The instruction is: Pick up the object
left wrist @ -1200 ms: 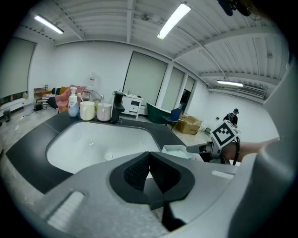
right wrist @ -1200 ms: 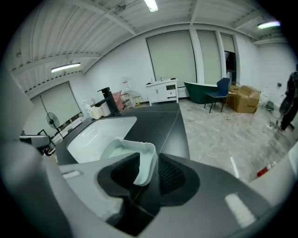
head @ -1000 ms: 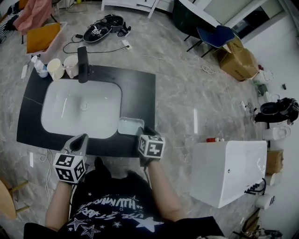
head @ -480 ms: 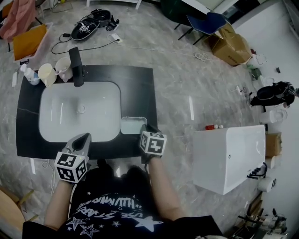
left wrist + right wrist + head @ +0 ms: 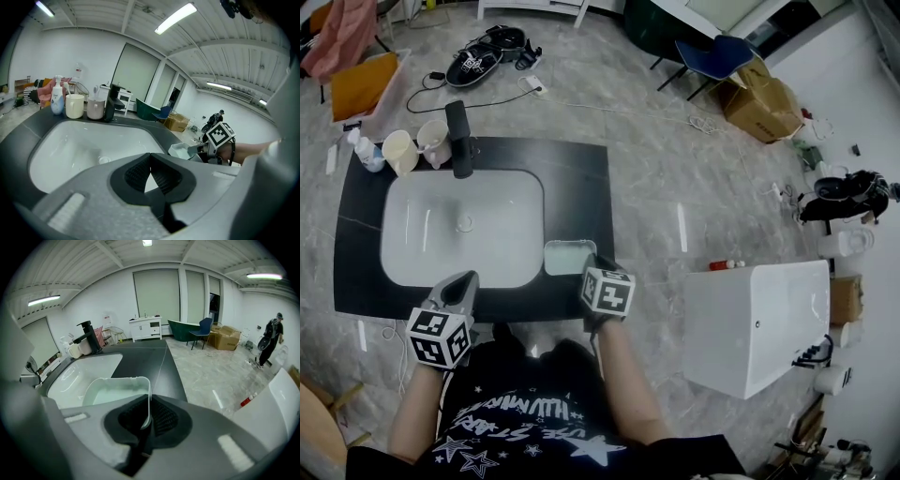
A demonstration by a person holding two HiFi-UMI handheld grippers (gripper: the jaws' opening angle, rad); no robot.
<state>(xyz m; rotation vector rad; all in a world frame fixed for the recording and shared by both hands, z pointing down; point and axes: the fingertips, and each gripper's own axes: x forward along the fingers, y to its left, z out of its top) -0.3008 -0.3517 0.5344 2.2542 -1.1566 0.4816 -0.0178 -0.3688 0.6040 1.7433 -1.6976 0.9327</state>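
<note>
Forearms forward over the desk (image 5: 581, 187): my right hand-held gripper (image 5: 593, 264) is closing on the tray (image 5: 565, 246) wall; my left hand-held gripper (image 5: 465, 279) hovers shut, empty.

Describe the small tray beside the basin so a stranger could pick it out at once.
Find the dark countertop with the white basin set in it. Just right of the basin, near the front edge, sits a shallow pale tray. Unlike the tall cups at the back left, it is low and rectangular, and the right hand-held gripper is closing its jaws on its wall.
</note>
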